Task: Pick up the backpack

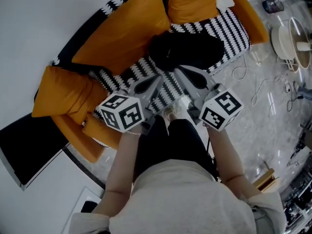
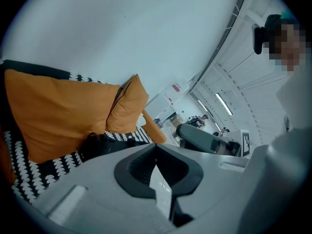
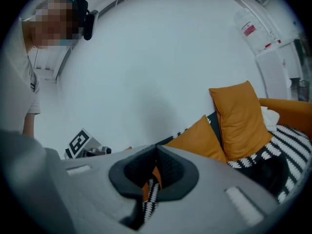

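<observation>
Your left gripper (image 2: 156, 147) and right gripper (image 3: 156, 150) both have jaws pressed together on nothing. The black backpack (image 1: 187, 50) lies on the sofa (image 1: 231, 26) just beyond their tips.

**Backpack** (image 1: 187, 50): black, soft-bodied and slumped low rather than upright (straps and zips cannot be made out against the dark fabric). It lies on the sofa seat (image 1: 233, 28), which has a black-and-white patterned cover, just in front of two orange cushions (image 1: 127, 33) leaning on the backrest. The left gripper view shows the backpack (image 2: 105, 144) as a low dark mound at the foot of those cushions. In the right gripper view the backpack (image 3: 267, 172) is a dark mass resting on the patterned seat.
</observation>
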Demonstrator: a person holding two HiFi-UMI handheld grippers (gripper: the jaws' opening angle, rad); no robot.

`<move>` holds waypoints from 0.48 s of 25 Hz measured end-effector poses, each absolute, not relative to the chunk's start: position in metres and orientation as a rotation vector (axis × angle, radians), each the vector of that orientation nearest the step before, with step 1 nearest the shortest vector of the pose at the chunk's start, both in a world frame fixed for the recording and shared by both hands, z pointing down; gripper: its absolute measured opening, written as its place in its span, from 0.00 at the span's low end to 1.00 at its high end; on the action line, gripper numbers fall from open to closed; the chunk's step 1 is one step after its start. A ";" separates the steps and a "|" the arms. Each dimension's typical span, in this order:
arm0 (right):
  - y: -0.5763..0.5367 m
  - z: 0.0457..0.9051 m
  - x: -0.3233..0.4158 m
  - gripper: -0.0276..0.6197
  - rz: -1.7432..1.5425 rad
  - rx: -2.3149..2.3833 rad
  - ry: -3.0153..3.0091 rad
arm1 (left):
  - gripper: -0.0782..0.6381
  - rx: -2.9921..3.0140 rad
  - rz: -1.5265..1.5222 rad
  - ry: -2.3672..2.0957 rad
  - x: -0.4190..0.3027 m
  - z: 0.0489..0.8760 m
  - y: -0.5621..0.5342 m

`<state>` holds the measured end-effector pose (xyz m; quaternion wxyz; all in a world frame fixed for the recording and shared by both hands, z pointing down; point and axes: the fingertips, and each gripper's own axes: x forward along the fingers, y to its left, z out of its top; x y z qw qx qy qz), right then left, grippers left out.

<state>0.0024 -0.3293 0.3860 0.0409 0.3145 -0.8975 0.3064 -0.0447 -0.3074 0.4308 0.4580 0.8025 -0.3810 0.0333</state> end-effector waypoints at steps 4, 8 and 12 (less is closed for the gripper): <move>-0.351 0.404 0.009 0.05 0.924 0.997 -2.725 | 0.11 1.968 0.074 -0.915 -0.044 0.446 -0.319; -0.370 0.417 0.013 0.05 0.920 1.027 -2.705 | 0.12 1.965 0.071 -0.899 -0.046 0.458 -0.331; -0.380 0.433 0.004 0.05 0.934 1.018 -2.694 | 0.12 1.951 0.081 -0.900 -0.046 0.476 -0.341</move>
